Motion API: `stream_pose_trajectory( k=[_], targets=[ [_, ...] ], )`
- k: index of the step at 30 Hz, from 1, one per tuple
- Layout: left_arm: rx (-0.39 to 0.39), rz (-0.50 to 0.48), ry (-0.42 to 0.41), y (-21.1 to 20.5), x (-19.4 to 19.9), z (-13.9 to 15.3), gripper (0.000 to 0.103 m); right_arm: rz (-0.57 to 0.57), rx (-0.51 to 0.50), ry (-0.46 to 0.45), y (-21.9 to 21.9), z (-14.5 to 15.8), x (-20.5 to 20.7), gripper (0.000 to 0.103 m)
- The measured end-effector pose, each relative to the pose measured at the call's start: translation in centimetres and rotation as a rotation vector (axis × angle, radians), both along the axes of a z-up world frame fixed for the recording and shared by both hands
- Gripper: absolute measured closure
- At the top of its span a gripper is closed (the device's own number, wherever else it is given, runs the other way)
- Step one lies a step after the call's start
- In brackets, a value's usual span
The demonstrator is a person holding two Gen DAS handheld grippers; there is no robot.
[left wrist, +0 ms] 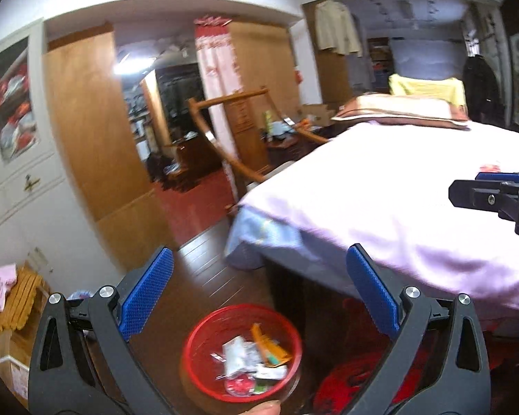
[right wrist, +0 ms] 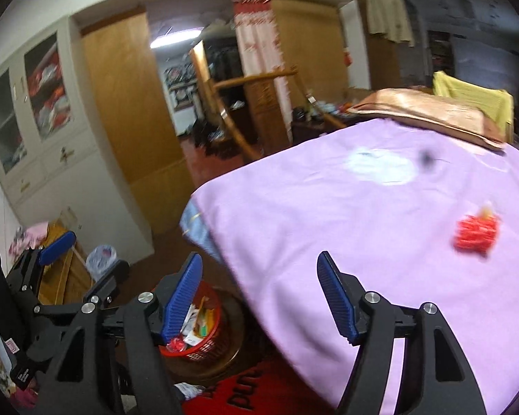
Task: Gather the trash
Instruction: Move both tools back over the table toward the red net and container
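Both grippers empty (jaws apart) | red basket [left wrist: 242, 352] holds trash | bed [right wrist: 363, 242]

Both wrist views overlook bed [left wrist: 380, 186], bin [left wrist: 242, 352]

Dim room, glaring ceiling light [left wrist: 131, 64] beyond doorway, motion blur throughout, fisheye bending, dark corners
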State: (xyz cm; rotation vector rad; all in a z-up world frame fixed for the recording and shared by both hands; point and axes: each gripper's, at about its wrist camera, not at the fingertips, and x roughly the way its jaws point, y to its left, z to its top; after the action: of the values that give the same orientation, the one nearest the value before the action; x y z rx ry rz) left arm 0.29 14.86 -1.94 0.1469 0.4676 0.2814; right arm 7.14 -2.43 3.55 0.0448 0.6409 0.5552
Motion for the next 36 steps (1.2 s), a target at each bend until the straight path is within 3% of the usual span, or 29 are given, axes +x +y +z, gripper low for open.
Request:
stream_pose_trajectory(
  k=[12,19,29,36],
  targets=[
    [0.048,-0.229,0.04,-11.8,3.4,0.6,0.007,-0.269,0.148,-0.017,-16.5,-0.9,-0.9,0.019],
    [0.004,-0.359,0.169,-17.4,9.8,-0.5,0.007,-0.442,0.163,-0.015,-23.3,-2.2,-0.4,0.013],
    [-0.014,-0.495,0.296,-24.7,18.6,-1.7,0.007,-0.594,0.167,-0.005,-28.8,-3.9,1.7,0.012],
    [0.02,-0.549,0.355,-31.0,24.3,-3.3,0.007,-0.602,0.169,0.034,-29.5,-5.4,2.9,0.012]
  ],
)
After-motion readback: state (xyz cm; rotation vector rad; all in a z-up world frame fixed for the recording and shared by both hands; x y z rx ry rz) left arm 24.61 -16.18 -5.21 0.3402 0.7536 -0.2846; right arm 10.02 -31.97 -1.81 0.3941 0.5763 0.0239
